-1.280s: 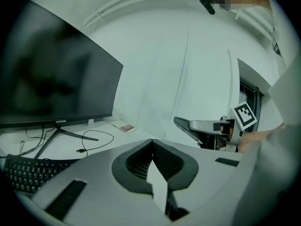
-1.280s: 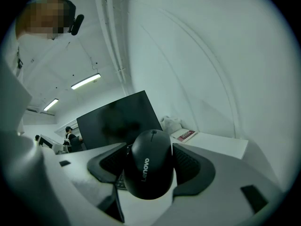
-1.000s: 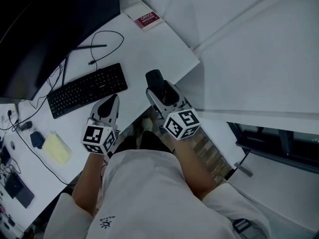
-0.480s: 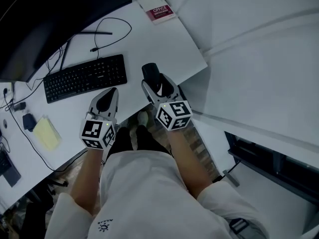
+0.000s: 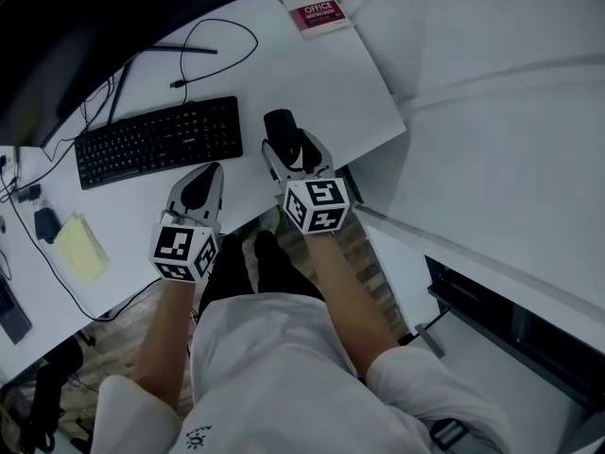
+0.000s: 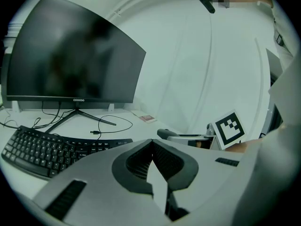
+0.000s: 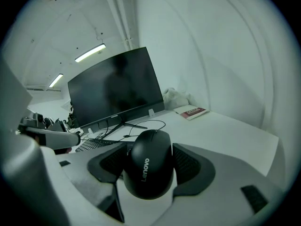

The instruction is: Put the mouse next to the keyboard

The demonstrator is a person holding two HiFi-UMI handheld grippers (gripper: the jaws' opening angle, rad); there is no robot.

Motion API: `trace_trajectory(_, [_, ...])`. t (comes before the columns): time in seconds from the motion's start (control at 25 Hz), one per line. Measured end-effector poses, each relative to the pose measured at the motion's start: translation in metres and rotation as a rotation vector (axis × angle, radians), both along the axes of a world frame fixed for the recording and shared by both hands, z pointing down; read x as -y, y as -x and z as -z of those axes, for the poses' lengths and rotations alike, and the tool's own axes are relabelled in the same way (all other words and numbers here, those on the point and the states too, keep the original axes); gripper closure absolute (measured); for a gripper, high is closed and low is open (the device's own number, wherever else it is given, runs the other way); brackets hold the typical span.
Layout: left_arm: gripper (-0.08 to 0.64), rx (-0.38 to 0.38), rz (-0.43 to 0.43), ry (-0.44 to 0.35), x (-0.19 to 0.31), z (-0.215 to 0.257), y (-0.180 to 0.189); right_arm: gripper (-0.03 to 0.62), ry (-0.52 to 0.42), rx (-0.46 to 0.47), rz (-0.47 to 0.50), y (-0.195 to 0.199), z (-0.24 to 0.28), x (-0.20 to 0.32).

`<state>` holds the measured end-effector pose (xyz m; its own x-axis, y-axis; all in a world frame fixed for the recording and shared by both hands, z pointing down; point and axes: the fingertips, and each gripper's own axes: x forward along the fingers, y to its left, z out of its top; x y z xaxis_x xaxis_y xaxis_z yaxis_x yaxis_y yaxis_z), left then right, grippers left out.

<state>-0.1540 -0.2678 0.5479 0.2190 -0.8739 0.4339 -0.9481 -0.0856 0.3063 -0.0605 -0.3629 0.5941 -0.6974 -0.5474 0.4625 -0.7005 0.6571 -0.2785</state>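
Right tool (image 5: 291, 148): jaws parted to the width of the mouse and clamped on it, one ribbed pad against each flank. Marker cube (image 5: 317, 204) at the rear, close to the near edge of the desk (image 5: 326, 78).

Mouse (image 7: 149, 166): black, "Lenovo" printed along the back, seated between the right tool's jaws with the nose pointing far, toward the monitor (image 7: 115, 91). Rear end overhanging the pads toward the camera. In the head view, placed just right of the keyboard's (image 5: 159, 140) right end, apart from it, with a strip of bare white desk between. Cannot tell whether the underside touches the desk.

Left tool (image 6: 151, 145): jaws closed together, tips meeting, nothing between them. In the head view, positioned over the near edge of the desk, just near of the keyboard's right half and left of the right tool. Own marker cube (image 5: 181, 251) at the rear.

Keyboard: black, full-size, lying aslant on the desk, left end nearer than the right end. Thin black cable (image 5: 216, 47) looping on the desk beyond it.

Monitor: large, dark screen, on a splayed stand at the far left of the desk.

Booklet (image 5: 319, 12): white with a dark red cover panel reading "OFFICE", at the far right corner of the desk, well apart from both tools.

Yellow pad (image 5: 77, 247): flat on the desk at the near left, well left of the left tool.
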Motion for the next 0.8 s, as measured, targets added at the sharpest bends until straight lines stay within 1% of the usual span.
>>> trace_trajectory(0.32, [0.549,0.001,0.012,0.025,0.004,-0.023,0.005,0.281,0.018,-0.107,-0.003,0.012,-0.043,0.009])
trace_trajectory(0.64, [0.549,-0.013,0.009,0.043,0.004,-0.038,0.008,0.281,0.005,-0.172,-0.002,0.028,-0.06,0.015])
trace_trajectory(0.8, [0.549,-0.027,0.026,0.049,0.005,-0.042,0.011,0.281,0.016,-0.199,-0.006,0.029,-0.071,0.014])
